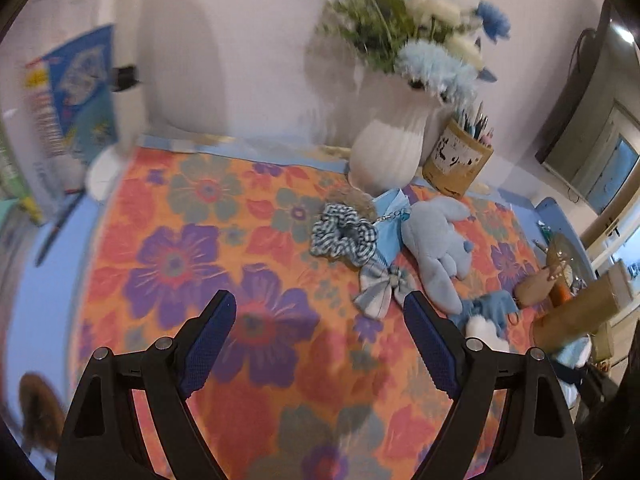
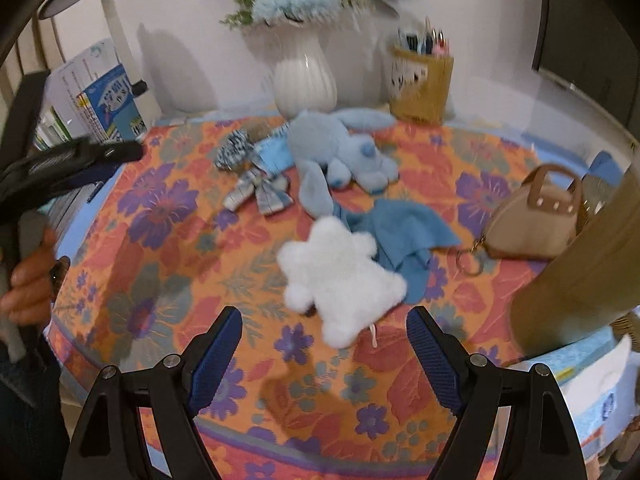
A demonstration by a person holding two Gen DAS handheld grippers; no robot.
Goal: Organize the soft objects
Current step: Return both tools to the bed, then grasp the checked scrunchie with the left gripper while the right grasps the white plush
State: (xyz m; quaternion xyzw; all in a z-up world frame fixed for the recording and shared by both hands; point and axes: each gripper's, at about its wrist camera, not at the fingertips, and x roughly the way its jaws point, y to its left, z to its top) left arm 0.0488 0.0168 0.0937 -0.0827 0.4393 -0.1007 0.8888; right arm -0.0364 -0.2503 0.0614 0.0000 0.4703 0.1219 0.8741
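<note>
On the flowered tablecloth (image 1: 192, 248) lie a checked scrunchie (image 1: 344, 236), a plaid bow (image 1: 382, 288) and a blue plush rabbit (image 1: 440, 244). My left gripper (image 1: 320, 312) hangs open over bare cloth, below and left of them, with nothing between its fingers. In the right wrist view a white fluffy plush (image 2: 340, 276) lies on a blue cloth (image 2: 404, 232), just ahead of my open, empty right gripper (image 2: 324, 316). The rabbit (image 2: 340, 152), bow (image 2: 260, 188) and scrunchie (image 2: 234, 148) lie farther back.
A white vase (image 2: 306, 76) of flowers and a pencil cup (image 2: 420, 80) stand at the back wall. A tan purse (image 2: 532, 220) and a brown cylinder (image 2: 580, 264) are at the right. Books (image 2: 104, 96) stand at the left. A hand (image 2: 28, 276) holds the left gripper at the table's left edge.
</note>
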